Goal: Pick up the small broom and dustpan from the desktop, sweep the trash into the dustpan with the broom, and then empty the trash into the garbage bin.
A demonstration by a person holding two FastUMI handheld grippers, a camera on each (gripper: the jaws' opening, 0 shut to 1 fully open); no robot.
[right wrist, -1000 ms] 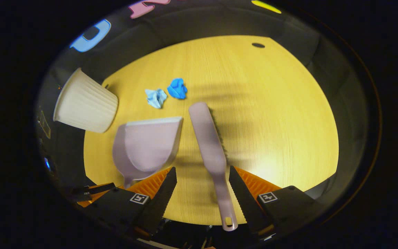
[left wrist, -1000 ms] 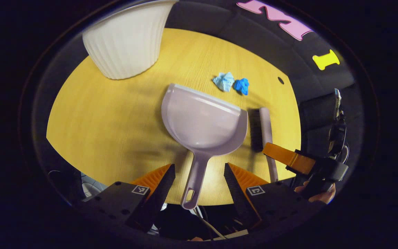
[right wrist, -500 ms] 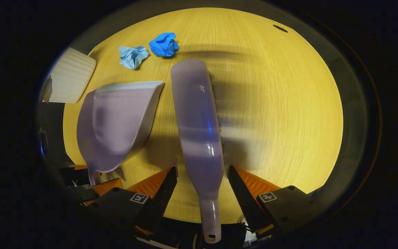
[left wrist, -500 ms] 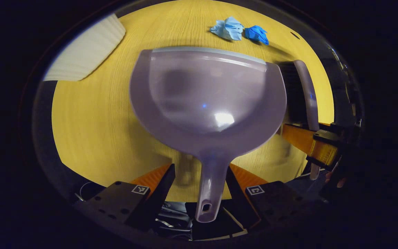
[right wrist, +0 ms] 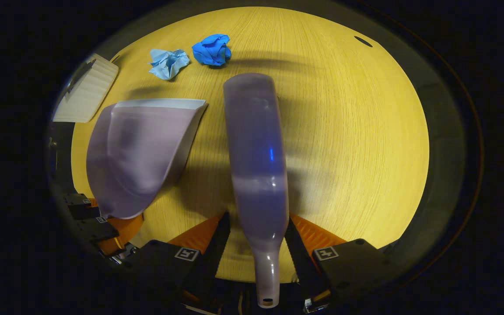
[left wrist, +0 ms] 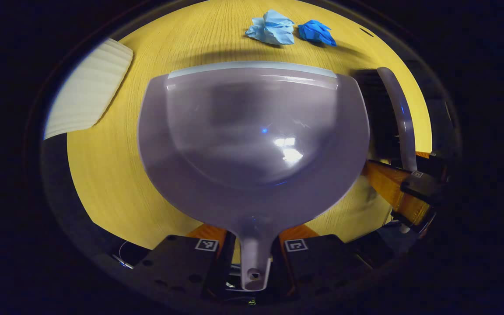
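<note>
In the left gripper view, the left gripper (left wrist: 252,251) has both fingers pressed against the handle of the lilac dustpan (left wrist: 254,135), whose pan sits over the yellow wood-grain desktop (left wrist: 103,175) with its open lip facing two crumpled paper balls, one light blue (left wrist: 271,29) and one dark blue (left wrist: 316,33), lying just beside each other near the far edge. In the right gripper view, the right gripper (right wrist: 256,245) has both fingers closed in on the neck of the small broom (right wrist: 256,157), which lies lengthwise just beside the dustpan's right wall, its head pointing toward the paper balls. A ribbed white garbage bin (left wrist: 88,98) stands at the desktop's left edge, well apart from the trash.
</note>
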